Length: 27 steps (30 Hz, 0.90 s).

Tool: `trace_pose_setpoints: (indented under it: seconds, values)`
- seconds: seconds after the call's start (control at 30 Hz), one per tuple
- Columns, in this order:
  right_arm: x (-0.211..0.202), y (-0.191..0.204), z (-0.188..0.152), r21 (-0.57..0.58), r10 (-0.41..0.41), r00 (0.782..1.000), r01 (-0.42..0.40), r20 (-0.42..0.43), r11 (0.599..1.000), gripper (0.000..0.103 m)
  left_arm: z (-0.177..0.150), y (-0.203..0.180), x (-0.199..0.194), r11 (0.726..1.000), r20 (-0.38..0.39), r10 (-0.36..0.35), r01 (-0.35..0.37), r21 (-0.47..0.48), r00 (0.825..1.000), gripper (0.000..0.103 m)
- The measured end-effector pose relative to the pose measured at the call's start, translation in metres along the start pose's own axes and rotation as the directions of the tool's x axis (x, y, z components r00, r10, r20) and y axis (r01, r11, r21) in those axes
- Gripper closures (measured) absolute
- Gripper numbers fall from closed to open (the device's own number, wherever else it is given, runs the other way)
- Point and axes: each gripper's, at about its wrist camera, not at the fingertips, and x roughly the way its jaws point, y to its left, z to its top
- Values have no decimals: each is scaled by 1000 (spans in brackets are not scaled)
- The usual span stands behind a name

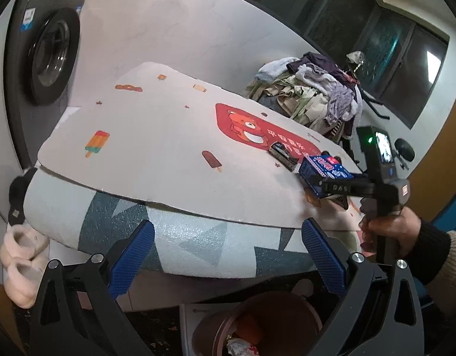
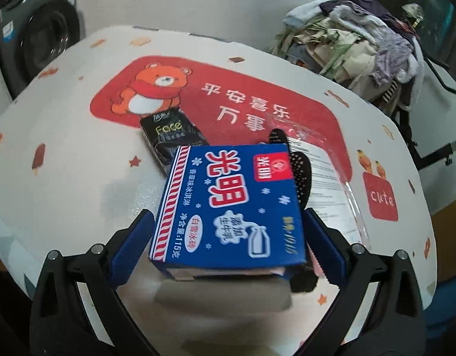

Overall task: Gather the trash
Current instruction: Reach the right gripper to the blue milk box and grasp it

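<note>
My right gripper [image 2: 228, 228] is shut on a blue ice-cream carton [image 2: 230, 204], held just above the white bear-print mat [image 2: 79, 154]. The carton [image 1: 322, 172] and the right gripper [image 1: 325, 185] also show in the left wrist view at the mat's right edge. A black "Face" tissue pack [image 2: 171, 136] lies on the mat behind the carton; it shows in the left wrist view [image 1: 282, 154] too. A clear plastic wrapper [image 2: 325, 172] and a black dotted item [image 2: 299, 166] lie to the carton's right. My left gripper [image 1: 228, 255] is open and empty, above a brown trash bin [image 1: 257, 323] holding some trash.
A washing machine [image 1: 49, 56] stands at the left. A heap of clothes [image 1: 317, 95] sits behind the mat. White fluffy slippers [image 1: 20, 261] lie on the floor at the lower left. The mat rests on a foam pad with blue triangles [image 1: 138, 231].
</note>
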Motion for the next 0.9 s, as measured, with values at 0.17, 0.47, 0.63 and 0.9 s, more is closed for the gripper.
trace_pose_setpoints:
  seconds: [0.17,0.47,0.63,0.9]
  values:
    - [-21,-13,-8,27,81,993,-83,90,996,26,-2,3,3,1000,-4,-9,9,-12,1000,6]
    - [-80,-75,-47,209,200,929,-272,311,939,26,5,-16,26,998,-93,-47,51,47,995,6]
    - [-92,-105,-71,256,162,927,-256,338,932,26,35,-56,47,987,-106,-101,113,118,989,6]
    - [-80,-153,-85,344,310,854,-465,419,816,26,74,-132,109,949,-172,-173,211,234,970,8]
